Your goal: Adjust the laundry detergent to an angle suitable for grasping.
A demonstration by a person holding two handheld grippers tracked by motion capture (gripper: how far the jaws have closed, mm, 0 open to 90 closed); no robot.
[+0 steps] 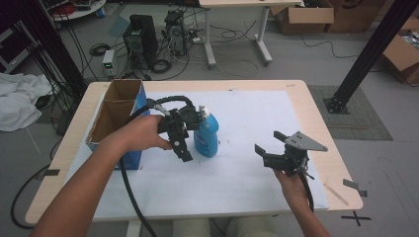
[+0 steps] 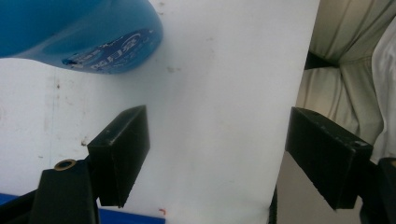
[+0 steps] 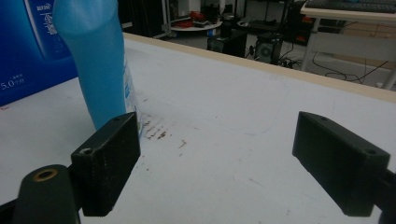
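Blue bottle [image 1: 206, 134] upright on white mat, beside blue box [image 1: 121, 121]. My left gripper [image 1: 182, 148] just beside bottle, jaws spread, empty. My right gripper [image 1: 269, 148] apart, jaws wide, empty. Probably right approaches: I'd keep level, centre bottle between pads before closing.

bottle [image 1: 206, 133] standing on table [image 1: 247, 192], box [image 1: 118, 123] just left of it, both grippers nearby
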